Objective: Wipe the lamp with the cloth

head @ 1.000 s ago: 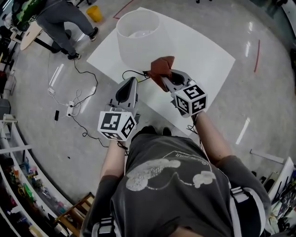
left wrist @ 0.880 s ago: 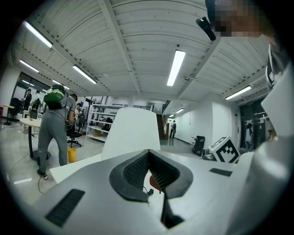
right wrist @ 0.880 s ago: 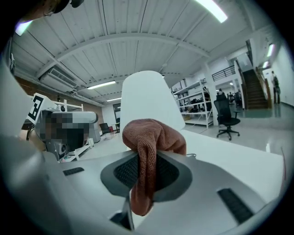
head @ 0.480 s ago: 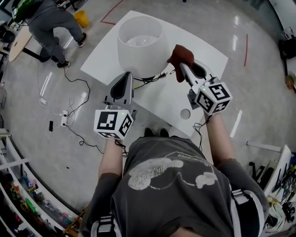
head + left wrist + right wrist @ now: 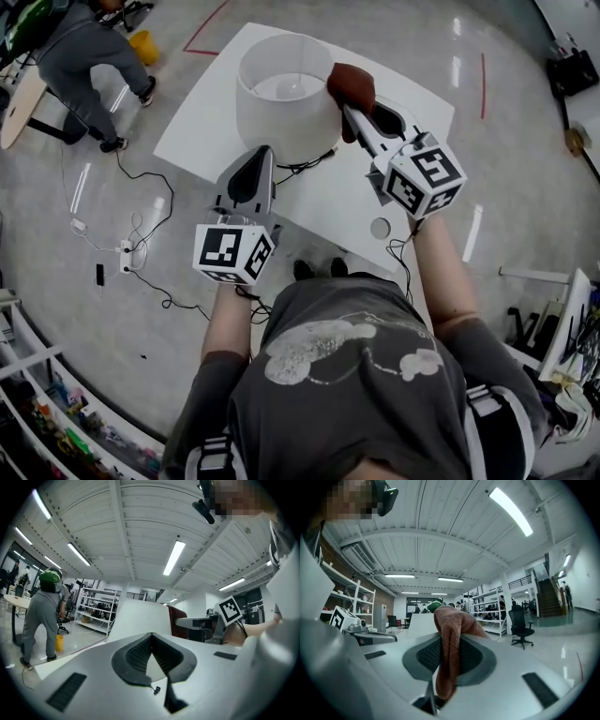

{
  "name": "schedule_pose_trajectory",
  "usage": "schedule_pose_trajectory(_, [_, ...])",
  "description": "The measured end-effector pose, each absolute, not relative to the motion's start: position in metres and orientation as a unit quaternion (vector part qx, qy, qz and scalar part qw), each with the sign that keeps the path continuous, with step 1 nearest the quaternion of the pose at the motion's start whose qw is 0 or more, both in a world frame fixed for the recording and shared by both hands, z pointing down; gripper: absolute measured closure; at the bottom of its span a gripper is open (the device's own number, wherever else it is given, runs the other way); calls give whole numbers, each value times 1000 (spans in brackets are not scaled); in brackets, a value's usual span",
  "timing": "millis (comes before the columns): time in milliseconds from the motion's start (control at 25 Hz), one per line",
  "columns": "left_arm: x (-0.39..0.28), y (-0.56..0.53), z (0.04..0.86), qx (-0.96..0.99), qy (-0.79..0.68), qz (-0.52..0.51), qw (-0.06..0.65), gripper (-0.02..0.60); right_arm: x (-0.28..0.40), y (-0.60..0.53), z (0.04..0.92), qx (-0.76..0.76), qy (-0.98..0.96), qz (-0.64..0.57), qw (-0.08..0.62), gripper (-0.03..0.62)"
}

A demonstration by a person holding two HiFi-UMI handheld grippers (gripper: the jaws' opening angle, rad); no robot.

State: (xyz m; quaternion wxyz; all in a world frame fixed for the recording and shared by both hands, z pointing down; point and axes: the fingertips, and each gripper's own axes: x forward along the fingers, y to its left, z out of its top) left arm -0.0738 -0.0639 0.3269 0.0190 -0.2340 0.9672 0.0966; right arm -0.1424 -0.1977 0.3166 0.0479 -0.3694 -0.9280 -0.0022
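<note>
A white drum lamp shade (image 5: pixel 279 94) stands on the white table (image 5: pixel 417 112). My right gripper (image 5: pixel 349 111) is shut on a rust-brown cloth (image 5: pixel 352 86), which presses against the shade's upper right rim. In the right gripper view the cloth (image 5: pixel 449 653) hangs between the jaws, with the shade (image 5: pixel 419 624) behind it. My left gripper (image 5: pixel 264 152) is shut on nothing and points at the shade's near lower side. The left gripper view shows the shade (image 5: pixel 140 618) straight ahead, with the cloth (image 5: pixel 176 624) to its right.
The lamp's black cord (image 5: pixel 309 165) trails across the table toward me. A small round disc (image 5: pixel 380 228) sits near the table's front edge. On the floor to the left lie cables and a power strip (image 5: pixel 126 247). A person in grey (image 5: pixel 80 56) bends beside a yellow bucket (image 5: pixel 143 45).
My right gripper has carried the cloth from low beside the lamp out to the right and up to the shade's top rim. The left gripper has barely moved.
</note>
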Motion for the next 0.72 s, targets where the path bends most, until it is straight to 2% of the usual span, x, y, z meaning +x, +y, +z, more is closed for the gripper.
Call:
schedule_pose_trajectory(520, [-80, -77, 337, -185, 977, 106, 3, 574, -145, -240, 423, -357, -919, 3, 169, 536])
schedule_pose_trajectory(720, [-78, -82, 333, -144, 984, 102, 9, 574, -168, -255, 395, -375, -917, 10, 137, 536])
